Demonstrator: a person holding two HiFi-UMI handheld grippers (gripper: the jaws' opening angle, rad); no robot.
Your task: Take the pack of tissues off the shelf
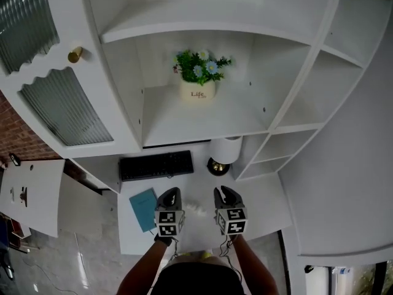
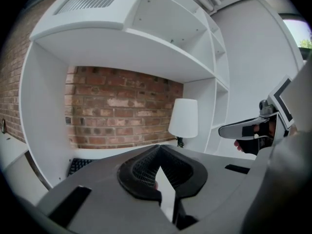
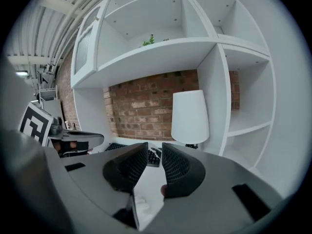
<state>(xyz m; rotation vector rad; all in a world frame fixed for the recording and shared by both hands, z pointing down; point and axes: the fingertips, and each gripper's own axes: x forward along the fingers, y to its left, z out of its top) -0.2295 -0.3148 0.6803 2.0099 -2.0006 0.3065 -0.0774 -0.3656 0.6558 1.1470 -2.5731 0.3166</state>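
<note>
A small white crumpled packet, possibly the tissues, lies on the white desk between my two grippers. It also shows below the right jaws as a white packet. My left gripper hovers over the desk beside a blue notebook; in its own view the left gripper has its tips touching with nothing between them. My right gripper hovers at the same height; the right gripper shows a narrow gap between its pads, and the gap holds nothing. The shelf above carries only a flower pot.
A black keyboard and a white lamp stand at the back of the desk under the shelf. A blue notebook lies at the left. Smaller white compartments rise on the right, a ribbed-glass cabinet door on the left.
</note>
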